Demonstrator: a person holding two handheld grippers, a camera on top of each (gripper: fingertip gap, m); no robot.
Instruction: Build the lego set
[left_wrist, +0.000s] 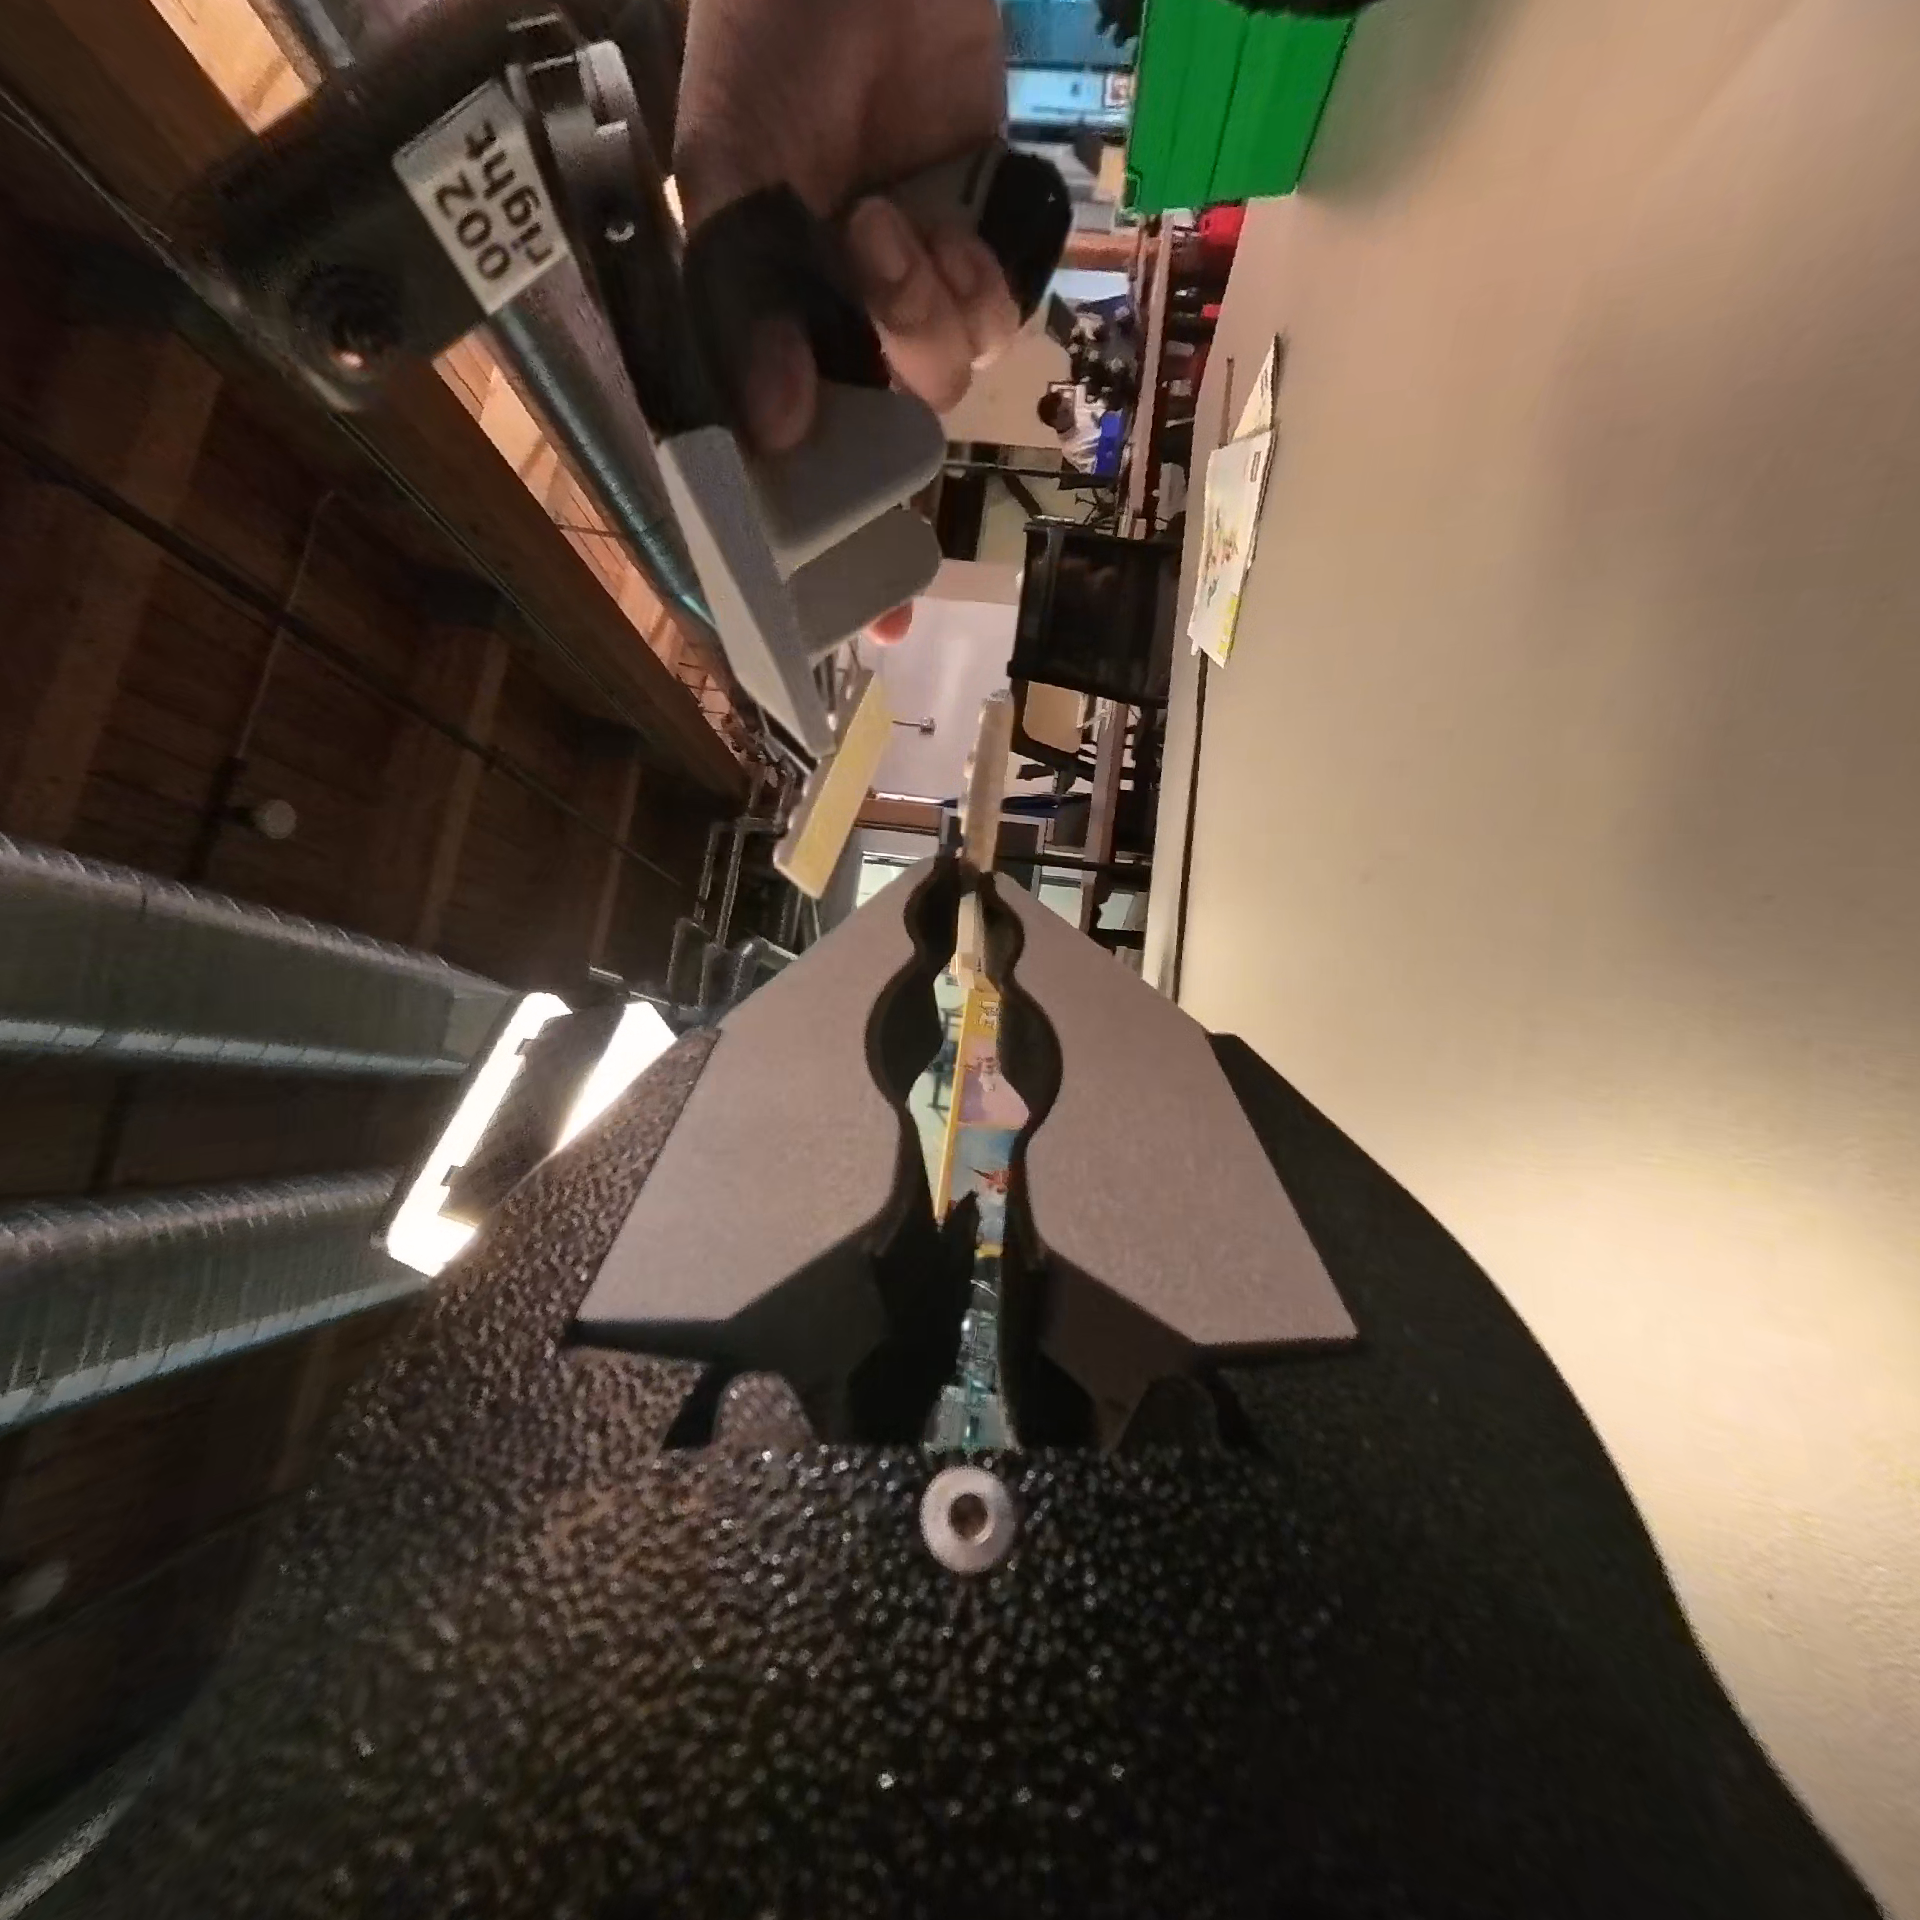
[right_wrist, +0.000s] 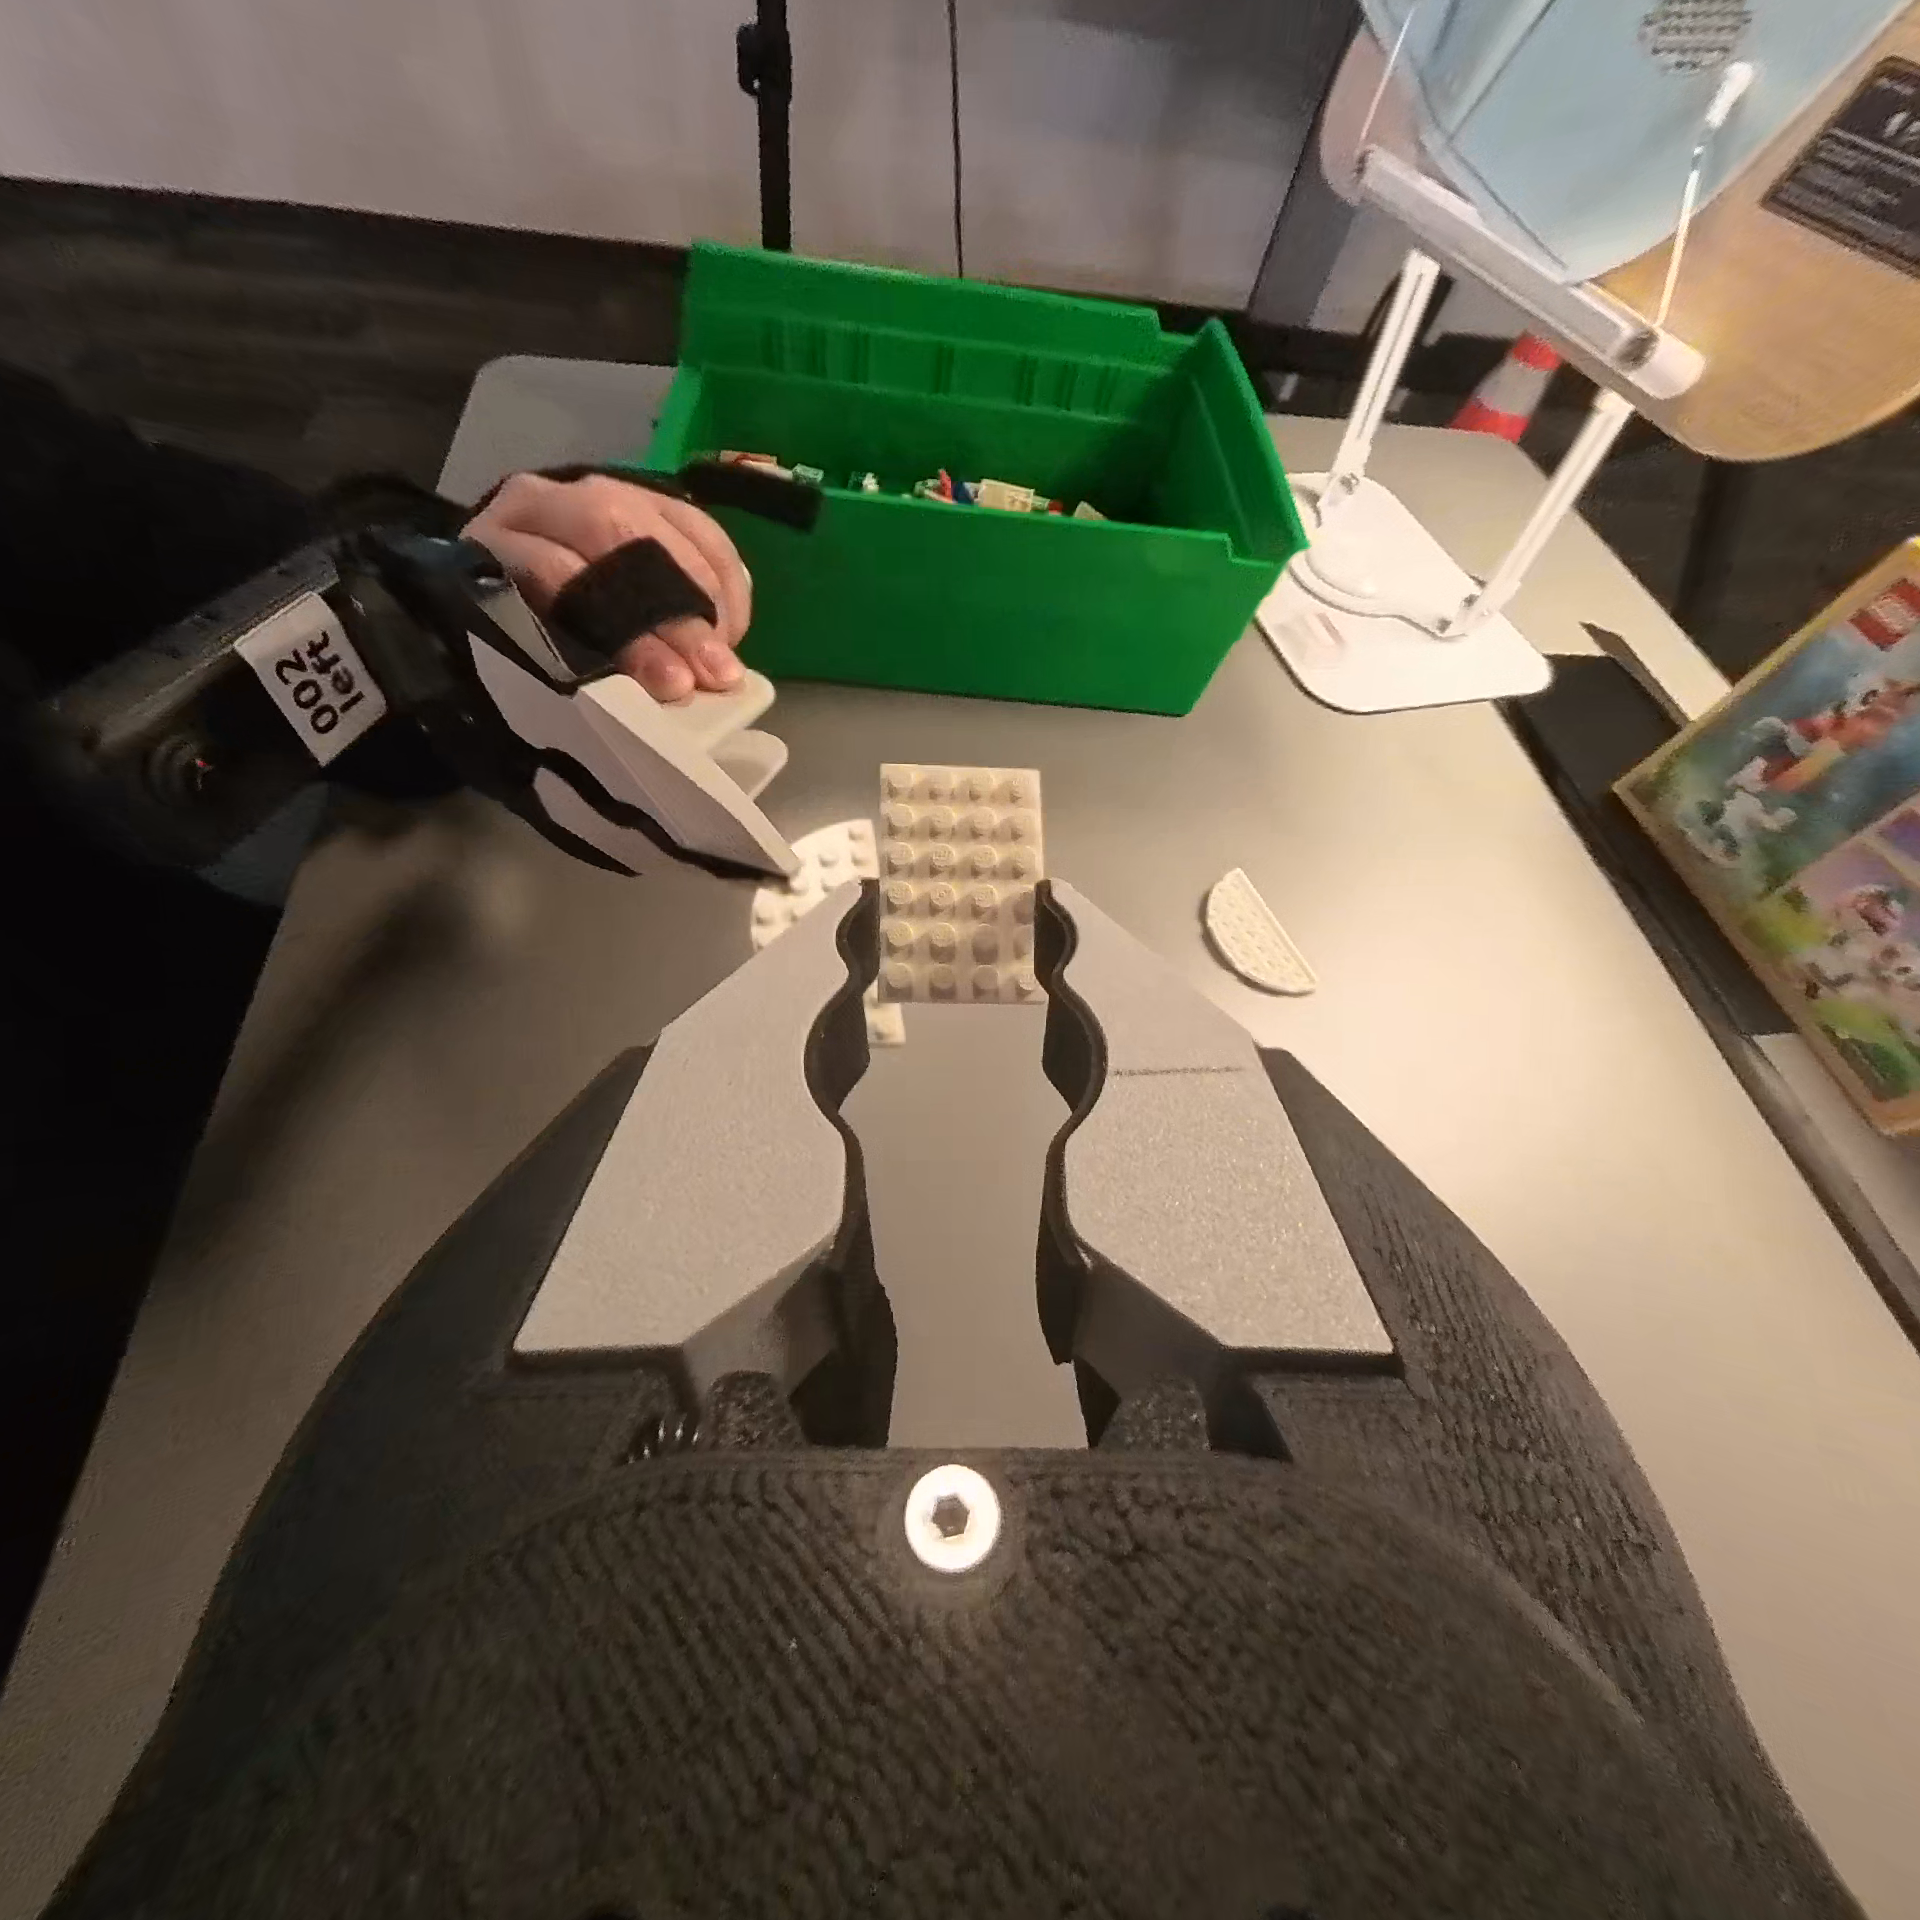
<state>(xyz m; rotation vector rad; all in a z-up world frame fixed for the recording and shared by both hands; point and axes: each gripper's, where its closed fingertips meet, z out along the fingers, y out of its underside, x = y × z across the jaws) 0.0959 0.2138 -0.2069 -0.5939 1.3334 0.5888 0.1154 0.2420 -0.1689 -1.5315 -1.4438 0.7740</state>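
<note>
My right gripper (right_wrist: 956, 896) is shut on a white rectangular studded plate (right_wrist: 958, 821), gripped by its long sides, studs facing the camera, above the table. My left gripper (left_wrist: 971, 883) is turned on its side and shut on a thin white half-round plate (left_wrist: 985, 790), seen edge-on. In the right wrist view the left gripper (right_wrist: 774, 862) holds that half-round plate (right_wrist: 831, 868) just left of the rectangular plate. In the left wrist view the right gripper (left_wrist: 821, 727) holds the rectangular plate (left_wrist: 836, 800) up and left of my fingertips. A second white half-round plate (right_wrist: 1257, 945) lies on the table to the right.
A green bin (right_wrist: 987, 644) with several loose pieces stands at the back of the grey table (right_wrist: 1403, 1039). The set's box (right_wrist: 1808, 852) lies at the right edge. A clear stand (right_wrist: 1392, 623) sits behind it. A booklet (left_wrist: 1236, 530) lies on the table.
</note>
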